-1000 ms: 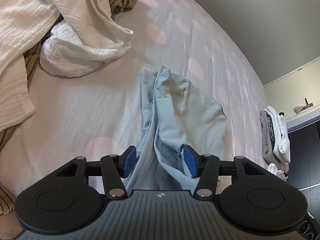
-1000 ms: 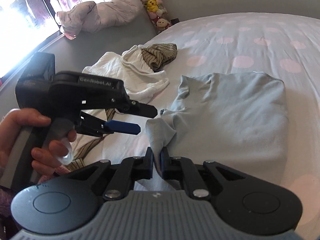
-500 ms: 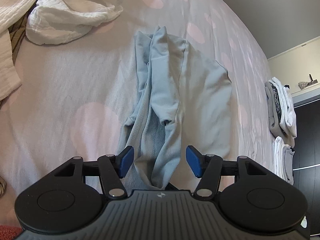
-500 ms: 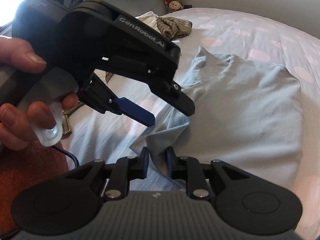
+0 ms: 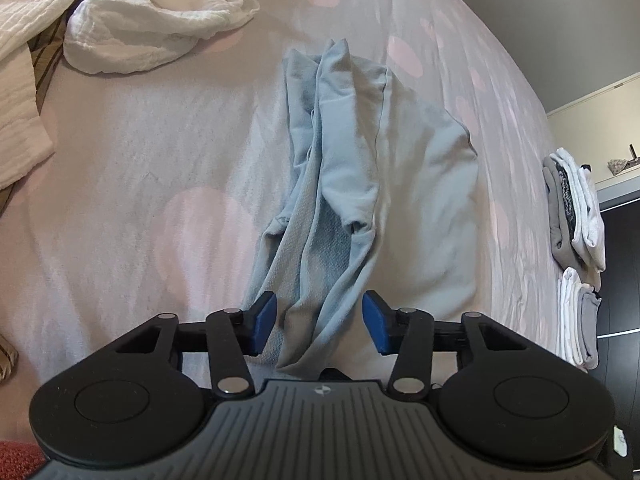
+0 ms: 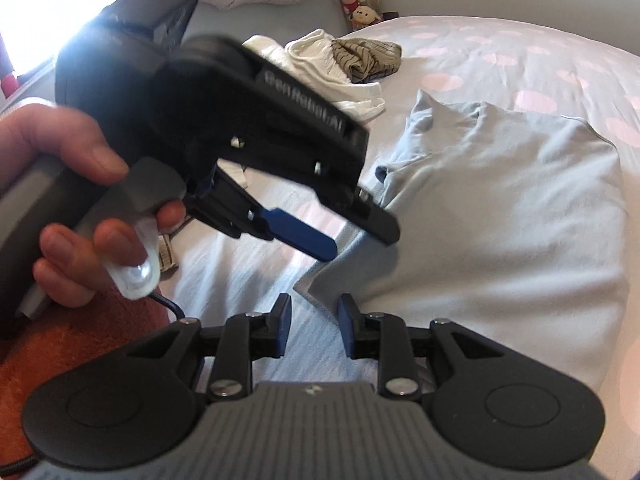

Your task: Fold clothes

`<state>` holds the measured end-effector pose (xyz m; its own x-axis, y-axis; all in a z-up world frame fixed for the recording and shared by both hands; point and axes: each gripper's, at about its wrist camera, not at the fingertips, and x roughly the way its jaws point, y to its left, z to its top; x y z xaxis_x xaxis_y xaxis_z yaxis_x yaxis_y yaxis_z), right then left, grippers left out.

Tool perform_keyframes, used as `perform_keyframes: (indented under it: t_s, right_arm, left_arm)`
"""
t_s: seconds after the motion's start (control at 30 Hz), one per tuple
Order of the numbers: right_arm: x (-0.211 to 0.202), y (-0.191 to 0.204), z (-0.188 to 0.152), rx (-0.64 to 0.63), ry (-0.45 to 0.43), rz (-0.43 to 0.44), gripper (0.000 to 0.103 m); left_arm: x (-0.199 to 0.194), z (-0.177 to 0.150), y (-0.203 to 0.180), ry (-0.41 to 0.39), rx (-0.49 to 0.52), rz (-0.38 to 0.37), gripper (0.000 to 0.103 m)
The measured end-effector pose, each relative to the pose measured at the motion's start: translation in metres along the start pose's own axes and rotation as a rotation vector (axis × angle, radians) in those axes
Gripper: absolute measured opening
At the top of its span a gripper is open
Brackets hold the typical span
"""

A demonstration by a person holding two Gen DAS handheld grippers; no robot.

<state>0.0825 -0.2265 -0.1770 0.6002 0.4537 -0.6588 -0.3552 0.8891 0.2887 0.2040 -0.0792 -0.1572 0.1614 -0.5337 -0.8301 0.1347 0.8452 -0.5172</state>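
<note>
A light blue garment (image 5: pixel 384 184) lies partly folded on the bed, its sleeve side bunched toward me; it also shows in the right wrist view (image 6: pixel 500 208). My left gripper (image 5: pixel 319 322) is open with the garment's near edge lying between its blue pads, not gripped. It also shows in the right wrist view (image 6: pixel 352 236), hovering over the garment's near corner. My right gripper (image 6: pixel 313 330) is open and empty, just short of that corner.
White crinkled clothes (image 5: pixel 160 24) and a brown striped garment (image 6: pixel 368 58) lie at the far side of the bed. Folded stacks of white and grey clothes (image 5: pixel 576 220) sit at the bed's right edge. Plush toys (image 6: pixel 358 0) stand by the wall.
My right gripper has opened and let go of the blue garment's corner, which now lies on the bed. My left gripper stayed open and drew back toward the near edge.
</note>
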Motion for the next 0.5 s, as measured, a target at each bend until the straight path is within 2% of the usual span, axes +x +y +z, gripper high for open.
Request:
perform_keyframes:
  t_s: [0.03,0.1,0.2,0.3,0.37,0.4,0.47,0.5]
  right_arm:
    - [-0.005,-0.002,-0.001,0.001,-0.006,0.001,0.030]
    - [-0.016,-0.008,-0.005,0.007,-0.020,-0.016,0.031]
    - [-0.036,-0.023,-0.014,0.028,-0.031,-0.093,0.033]
    - [-0.053,-0.036,-0.025,0.022,-0.014,-0.203,0.045]
    - [-0.058,-0.040,-0.029,0.027,0.005,-0.255,0.050]
    - [-0.059,-0.041,-0.030,0.032,0.016,-0.277,0.051]
    - [-0.062,-0.044,-0.033,0.041,0.039,-0.323,0.061]
    - [-0.063,-0.045,-0.034,0.046,0.050,-0.345,0.063]
  left_arm:
    - [0.000,-0.001,-0.002,0.000,0.010,0.007,0.035]
    - [-0.002,-0.002,-0.004,-0.010,0.026,0.008,0.034]
    - [0.002,-0.001,-0.004,0.004,0.026,0.039,0.028]
    - [0.006,-0.001,-0.008,0.017,0.047,0.067,0.020]
    - [0.006,-0.002,-0.012,0.018,0.072,0.069,0.009]
    - [0.005,-0.003,-0.013,0.016,0.081,0.058,0.007]
    - [0.004,-0.004,-0.015,0.011,0.097,0.034,0.004]
    - [0.001,-0.005,-0.014,-0.001,0.100,0.017,0.004]
